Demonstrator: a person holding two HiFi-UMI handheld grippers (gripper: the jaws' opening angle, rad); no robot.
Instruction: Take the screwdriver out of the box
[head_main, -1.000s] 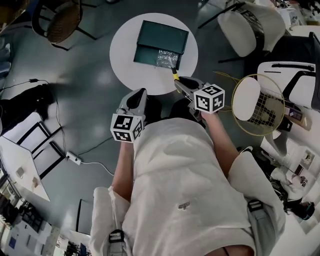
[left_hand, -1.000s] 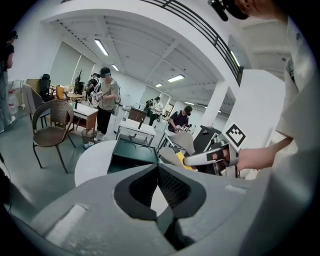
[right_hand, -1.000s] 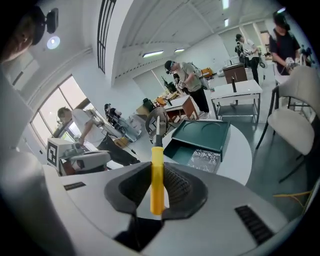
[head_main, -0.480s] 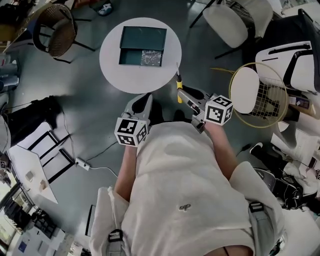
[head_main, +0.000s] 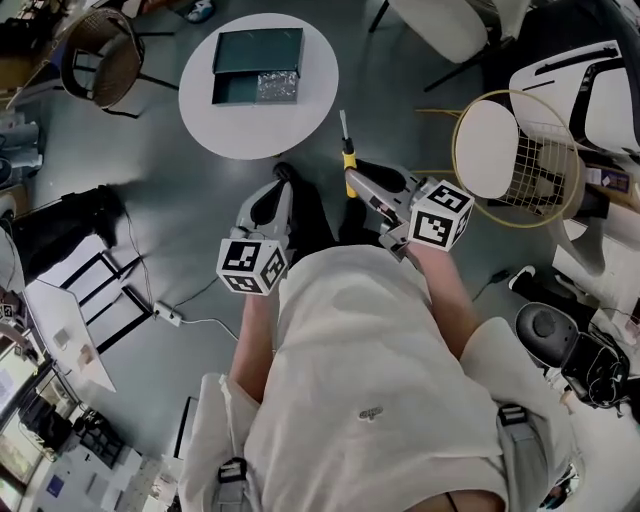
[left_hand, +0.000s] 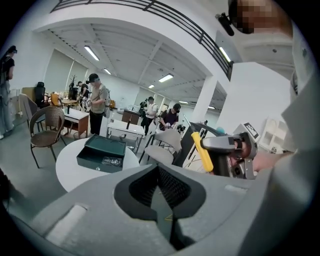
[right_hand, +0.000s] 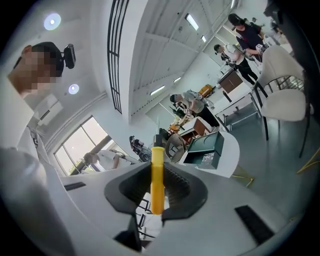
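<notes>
In the head view, a round white table (head_main: 262, 135) stood at eleven o'clock on the grey floor (head_main: 180, 215). A wicker chair (head_main: 100, 62) sat at ten o'clock, a white chair (head_main: 440, 22) at one, and a gold wire stand (head_main: 492, 150) with a round white top at two. A black bag (head_main: 60, 225) lay at nine o'clock, a white power strip (head_main: 168, 318) at eight.
</notes>
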